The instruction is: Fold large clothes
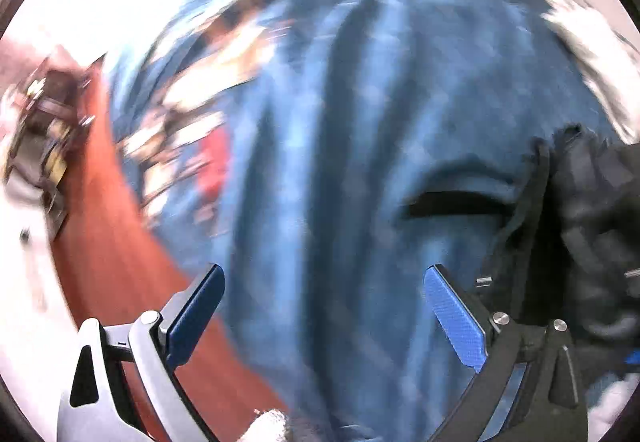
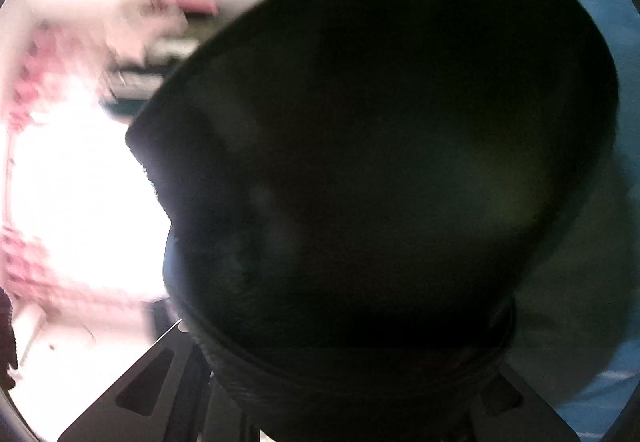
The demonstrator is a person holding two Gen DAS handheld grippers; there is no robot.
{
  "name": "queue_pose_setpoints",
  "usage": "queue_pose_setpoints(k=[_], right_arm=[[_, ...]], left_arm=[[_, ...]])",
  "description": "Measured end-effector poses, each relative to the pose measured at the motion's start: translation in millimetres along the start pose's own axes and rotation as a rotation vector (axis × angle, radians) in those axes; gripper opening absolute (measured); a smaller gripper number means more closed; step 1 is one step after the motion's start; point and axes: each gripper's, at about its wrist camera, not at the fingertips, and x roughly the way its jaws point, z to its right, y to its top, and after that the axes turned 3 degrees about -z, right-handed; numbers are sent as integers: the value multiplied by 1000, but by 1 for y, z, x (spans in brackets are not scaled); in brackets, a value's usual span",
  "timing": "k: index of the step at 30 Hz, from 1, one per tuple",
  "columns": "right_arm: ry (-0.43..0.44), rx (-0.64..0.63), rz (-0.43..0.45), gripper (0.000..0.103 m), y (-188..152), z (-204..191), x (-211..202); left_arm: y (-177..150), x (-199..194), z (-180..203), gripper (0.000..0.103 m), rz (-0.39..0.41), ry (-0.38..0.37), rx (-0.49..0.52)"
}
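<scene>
Two tools: left tool (image 1: pixel 324 314) wide open over blue garment (image 1: pixel 360 142); right tool's (image 2: pixel 352 382) state hidden behind dark cloth (image 2: pixel 380 162).

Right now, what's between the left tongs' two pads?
Only blue cloth. In the left wrist view it fills the gap between the open left tongs; neither pad visibly touches it. The frame is motion-blurred, so contact isn't certain.
</scene>
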Motion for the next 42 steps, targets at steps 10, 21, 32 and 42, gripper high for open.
queue_pose_setpoints(k=[10, 21, 32, 42], right_arm=[[-87, -105, -252, 60, -6, -26, 20], [-103, -129, -240, 100, 33, -36, -77], [-346, -104, -219, 18, 123, 40, 33], [-253, -72, -202, 82, 129, 72, -69]], left_arm=[[-64, -29, -47, 103, 2, -57, -182], [-98, -31, -11, 103, -28, -102, -182], [-67, 13, 57, 103, 46, -54, -131], [-87, 20, 40, 103, -21, -34, -144]])
